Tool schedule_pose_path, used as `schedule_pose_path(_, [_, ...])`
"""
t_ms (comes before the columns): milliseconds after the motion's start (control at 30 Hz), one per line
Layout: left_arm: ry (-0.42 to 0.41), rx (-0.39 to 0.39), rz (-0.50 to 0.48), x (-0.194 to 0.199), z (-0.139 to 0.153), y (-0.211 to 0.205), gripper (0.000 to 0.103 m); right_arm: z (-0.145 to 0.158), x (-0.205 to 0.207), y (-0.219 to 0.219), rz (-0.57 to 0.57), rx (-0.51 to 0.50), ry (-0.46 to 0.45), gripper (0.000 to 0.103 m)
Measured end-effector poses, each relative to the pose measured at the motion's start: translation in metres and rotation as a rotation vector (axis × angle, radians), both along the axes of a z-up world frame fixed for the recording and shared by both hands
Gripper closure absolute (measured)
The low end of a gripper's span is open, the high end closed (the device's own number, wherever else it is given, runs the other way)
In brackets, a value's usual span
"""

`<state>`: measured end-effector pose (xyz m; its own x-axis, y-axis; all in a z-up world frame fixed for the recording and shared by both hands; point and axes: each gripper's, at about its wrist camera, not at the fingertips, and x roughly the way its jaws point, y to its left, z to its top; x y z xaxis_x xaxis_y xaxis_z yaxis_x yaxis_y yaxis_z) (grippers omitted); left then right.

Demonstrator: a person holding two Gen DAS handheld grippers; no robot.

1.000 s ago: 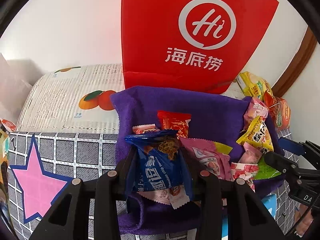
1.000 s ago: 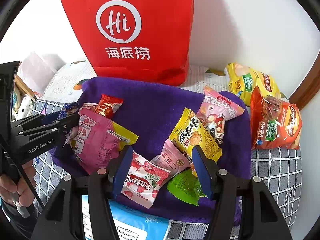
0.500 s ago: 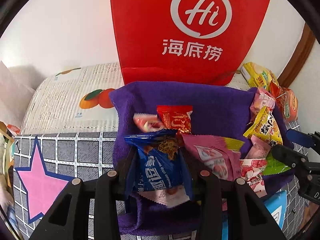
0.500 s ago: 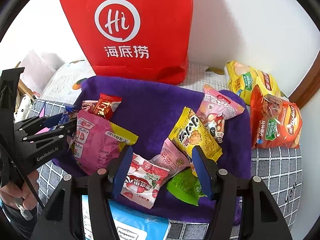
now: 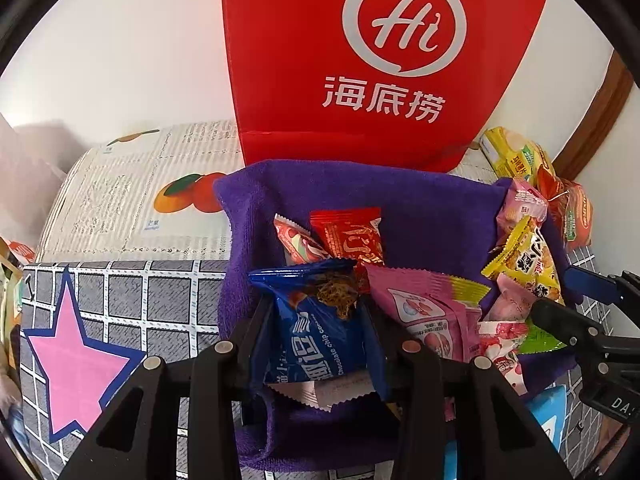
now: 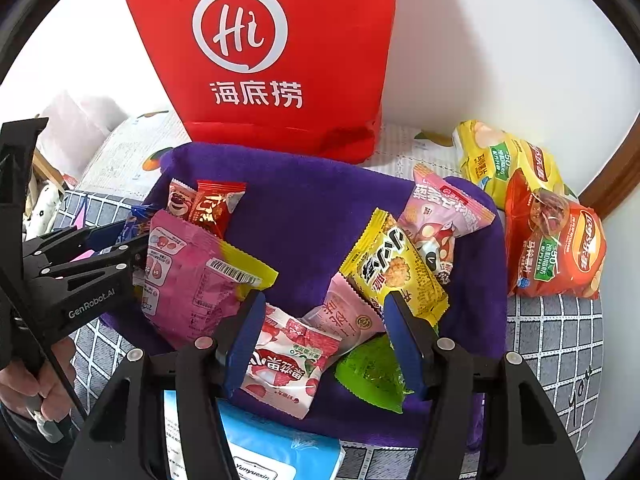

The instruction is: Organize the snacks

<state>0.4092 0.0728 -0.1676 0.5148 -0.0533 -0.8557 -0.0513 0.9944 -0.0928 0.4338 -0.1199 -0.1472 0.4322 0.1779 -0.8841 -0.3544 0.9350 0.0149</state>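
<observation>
Blue cookie packet [image 5: 320,340] is pinched between the fingers of the left tool [image 5: 318,344], above the purple cloth [image 5: 420,216] where other snacks are scattered. Right tool [image 6: 324,344] is held spread over a lychee packet [image 6: 288,364], nothing gripped.

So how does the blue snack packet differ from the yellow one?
The blue packet is clamped between the left gripper's fingers, at the left end of the purple cloth; the yellow packet lies loose on the cloth further right, overlapping pink packets. The blue packet's top looks torn open with brown contents showing; the yellow packet looks sealed. Both are small crimped-edge snack wrappers.
</observation>
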Motion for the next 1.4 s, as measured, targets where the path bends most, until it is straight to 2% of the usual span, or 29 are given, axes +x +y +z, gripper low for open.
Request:
schedule_pose_path(367, [-0.015,-0.03,-0.031,-0.005,0.012,-0.003,0.063,0.002,0.001,-0.004,-0.008,0.003,-0.003,0.042])
schedule_pose_path(533, [-0.036,-0.036,-0.046,-0.008,0.02,-0.004,0.055,0.003,0.002,-0.006,-0.012,0.003,-0.004,0.042])
schedule_pose_path(600, [-0.051,-0.04,-0.046,-0.01,0.025,-0.003,0.045,0.004,0.002,-0.006,-0.014,0.003,-0.004,0.042])
schedule_pose_path(700, [-0.071,-0.038,-0.047,-0.012,0.031,-0.002,0.04,0.005,0.002,-0.007,-0.018,0.007,-0.005,0.042])
schedule_pose_path(1100, [-0.114,-0.067,-0.048,-0.019,0.046,-0.001,0.035,0.009,0.002,-0.009,-0.029,0.015,-0.009,0.042])
schedule_pose_path(1267, [-0.12,-0.059,-0.055,-0.021,0.05,-0.004,0.031,0.006,0.004,-0.013,-0.039,0.029,0.025,0.042])
schedule_pose_path(1400, [-0.121,-0.06,-0.062,-0.023,0.052,-0.005,0.029,0.006,0.002,-0.01,-0.054,0.01,0.013,0.04])
